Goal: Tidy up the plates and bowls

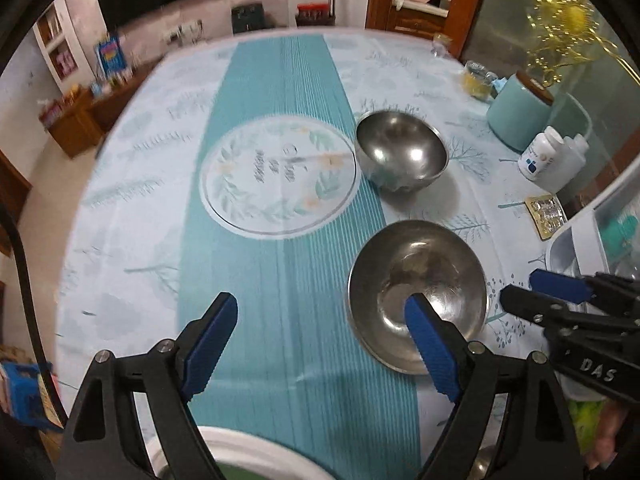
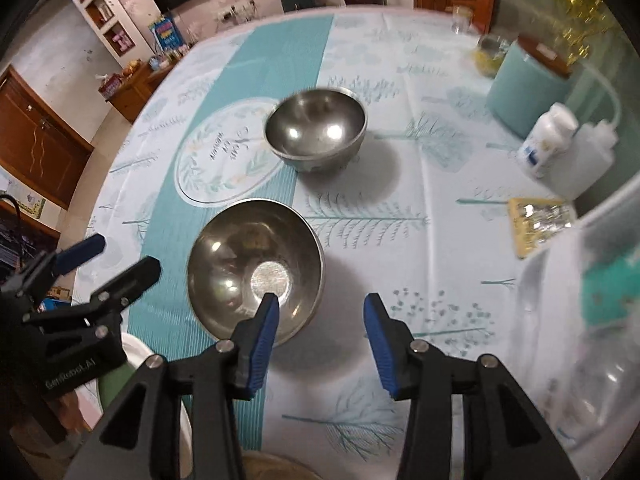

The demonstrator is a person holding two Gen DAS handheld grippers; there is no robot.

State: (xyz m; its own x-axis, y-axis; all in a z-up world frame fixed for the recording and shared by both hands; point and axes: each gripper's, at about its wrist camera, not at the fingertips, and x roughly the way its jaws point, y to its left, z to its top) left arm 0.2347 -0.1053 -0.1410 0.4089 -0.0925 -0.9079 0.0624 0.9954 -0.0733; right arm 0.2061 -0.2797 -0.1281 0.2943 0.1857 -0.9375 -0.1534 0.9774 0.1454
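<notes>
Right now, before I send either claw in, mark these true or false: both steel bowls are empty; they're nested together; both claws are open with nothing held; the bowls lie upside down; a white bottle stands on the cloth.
1. Both steel bowls, the near bowl and the far bowl, are empty: true.
2. They are nested: false. They stand apart on the tablecloth.
3. The left claw and right claw are open, holding nothing: true.
4. The bowls lie upside down: false. Both sit mouth up.
5. A white bottle stands on the cloth: true.
</notes>
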